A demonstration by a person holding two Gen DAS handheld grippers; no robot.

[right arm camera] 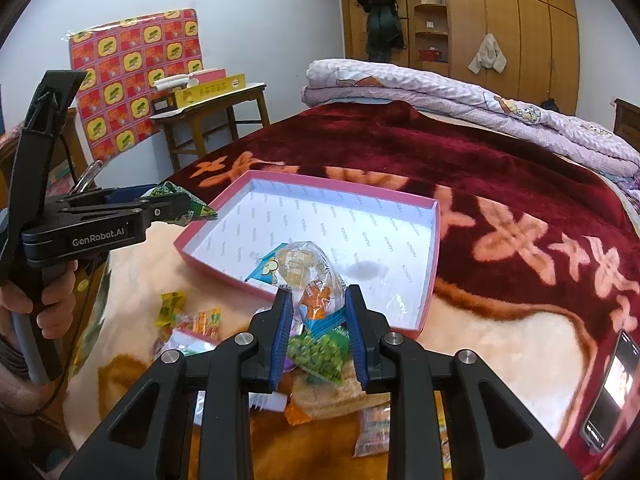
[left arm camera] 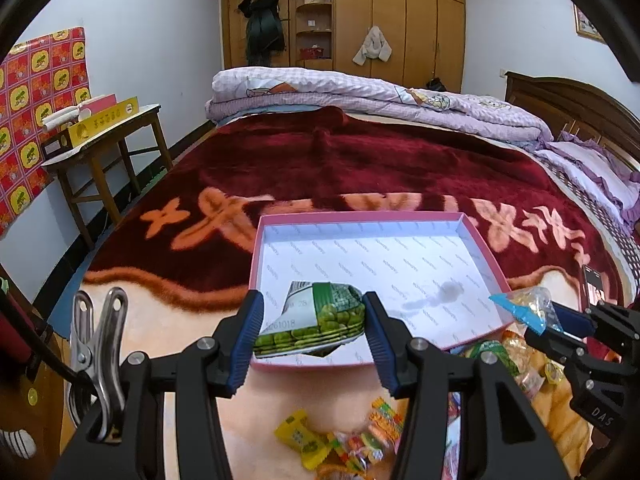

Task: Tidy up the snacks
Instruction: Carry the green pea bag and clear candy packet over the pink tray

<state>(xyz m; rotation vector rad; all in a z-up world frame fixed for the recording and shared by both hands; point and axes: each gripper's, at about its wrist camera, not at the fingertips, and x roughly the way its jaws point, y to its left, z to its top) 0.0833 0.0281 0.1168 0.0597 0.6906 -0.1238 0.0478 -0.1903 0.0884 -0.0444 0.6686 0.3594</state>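
Observation:
A shallow pink box [left arm camera: 486, 252] [right arm camera: 434, 248] with a white printed lining lies on the bed, nothing in it. My left gripper [left arm camera: 312, 316] is shut on a green pea snack packet [left arm camera: 320, 316], held over the box's near left corner. In the right wrist view the left gripper [right arm camera: 176, 208] reaches in from the left, the green packet [right arm camera: 196, 206] sticking out of it. My right gripper [right arm camera: 318, 316] is shut on a clear snack bag with blue ends [right arm camera: 308, 276] at the box's near edge; the same bag [left arm camera: 528, 308] shows at the right of the left wrist view.
Loose snack packets [left arm camera: 340, 444] [right arm camera: 188, 316] lie on the blanket in front of the box, among them a green pea packet [right arm camera: 320, 356] under my right gripper. A phone [right arm camera: 612, 388] rests at the right. A wooden side table [left arm camera: 100, 148] stands left of the bed; folded quilts [left arm camera: 360, 96] lie beyond.

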